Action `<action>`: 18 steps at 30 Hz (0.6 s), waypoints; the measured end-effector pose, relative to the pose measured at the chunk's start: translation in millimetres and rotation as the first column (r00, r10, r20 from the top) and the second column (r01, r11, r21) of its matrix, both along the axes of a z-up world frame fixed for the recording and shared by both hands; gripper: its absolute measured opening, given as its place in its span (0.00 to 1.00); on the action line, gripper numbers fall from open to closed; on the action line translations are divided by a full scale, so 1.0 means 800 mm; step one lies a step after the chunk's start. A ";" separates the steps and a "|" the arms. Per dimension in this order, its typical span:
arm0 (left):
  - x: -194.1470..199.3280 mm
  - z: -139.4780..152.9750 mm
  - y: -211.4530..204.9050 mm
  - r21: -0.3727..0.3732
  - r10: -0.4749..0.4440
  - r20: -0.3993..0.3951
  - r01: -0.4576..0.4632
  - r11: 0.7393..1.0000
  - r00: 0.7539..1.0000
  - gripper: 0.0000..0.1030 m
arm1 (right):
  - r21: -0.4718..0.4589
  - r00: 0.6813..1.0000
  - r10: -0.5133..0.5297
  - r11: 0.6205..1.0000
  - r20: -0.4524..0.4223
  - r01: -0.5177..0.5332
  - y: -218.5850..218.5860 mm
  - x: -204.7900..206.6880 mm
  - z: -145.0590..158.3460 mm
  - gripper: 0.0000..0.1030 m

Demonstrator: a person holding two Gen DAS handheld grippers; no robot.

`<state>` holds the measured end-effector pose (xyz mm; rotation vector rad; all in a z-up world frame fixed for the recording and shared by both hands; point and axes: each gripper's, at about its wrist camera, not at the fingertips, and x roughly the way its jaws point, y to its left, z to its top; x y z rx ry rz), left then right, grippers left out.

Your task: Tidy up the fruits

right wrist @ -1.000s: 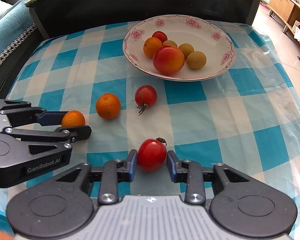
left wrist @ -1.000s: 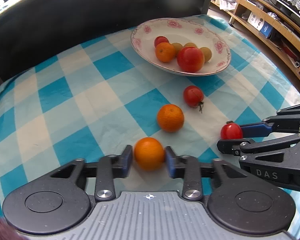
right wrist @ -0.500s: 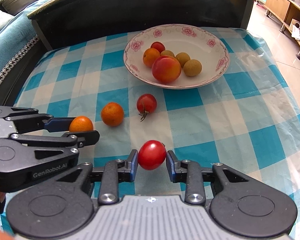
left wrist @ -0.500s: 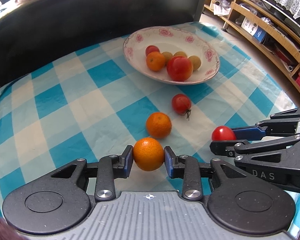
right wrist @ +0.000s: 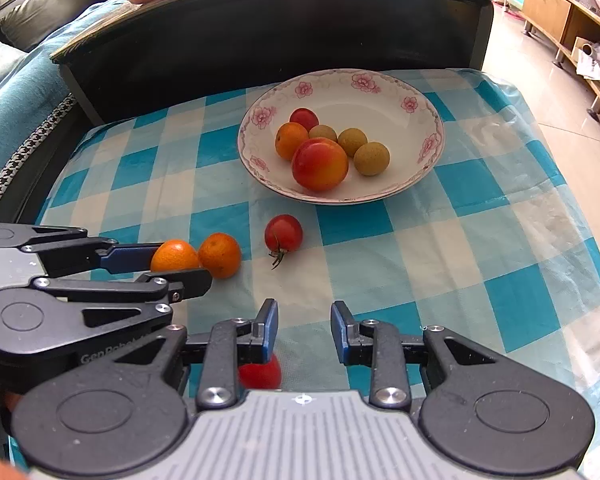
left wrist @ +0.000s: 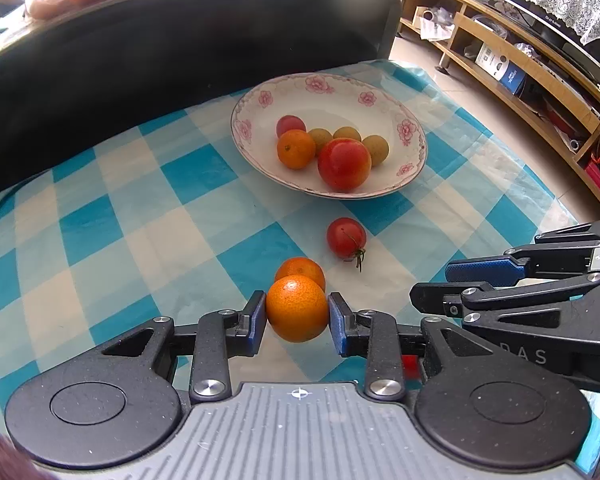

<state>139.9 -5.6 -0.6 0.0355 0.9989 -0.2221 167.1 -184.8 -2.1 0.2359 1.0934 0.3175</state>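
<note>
Orange [left wrist: 297, 308] sits pinched in the left tongs [left wrist: 297, 318], a smooth round fruit that could squirt out. Right tongs [right wrist: 304, 330] are spread, empty, with a red tomato [right wrist: 260, 374] loose beneath them, free to roll.

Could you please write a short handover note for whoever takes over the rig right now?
Left gripper: shut on the held orange, short of the bowl.
Right gripper: open, nothing between its fingers. The near tomato shows beneath it, partly hidden.
On the cloth: the loose orange and the stemmed tomato, between the grippers and the bowl.
Done: six fruits lie in the bowl.
Left: put the held orange in the bowl, then pick up the near tomato, the loose orange and the stemmed tomato.
</note>
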 end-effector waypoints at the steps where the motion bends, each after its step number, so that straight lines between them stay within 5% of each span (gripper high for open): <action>1: 0.000 -0.001 0.001 0.000 0.001 -0.002 -0.001 1.000 1.000 0.40 | -0.003 1.000 0.002 1.000 -0.002 -0.002 0.001 0.000 -0.001 0.32; 11: -0.001 0.004 0.019 -0.017 0.038 0.003 -0.038 0.999 0.999 0.40 | 0.067 0.983 0.183 0.981 0.024 -0.184 0.026 -0.024 0.013 0.33; 18: -0.002 -0.001 0.029 -0.012 0.052 -0.014 -0.052 0.999 0.999 0.39 | -0.003 0.975 0.220 0.975 0.002 -0.220 0.039 -0.024 -0.007 0.37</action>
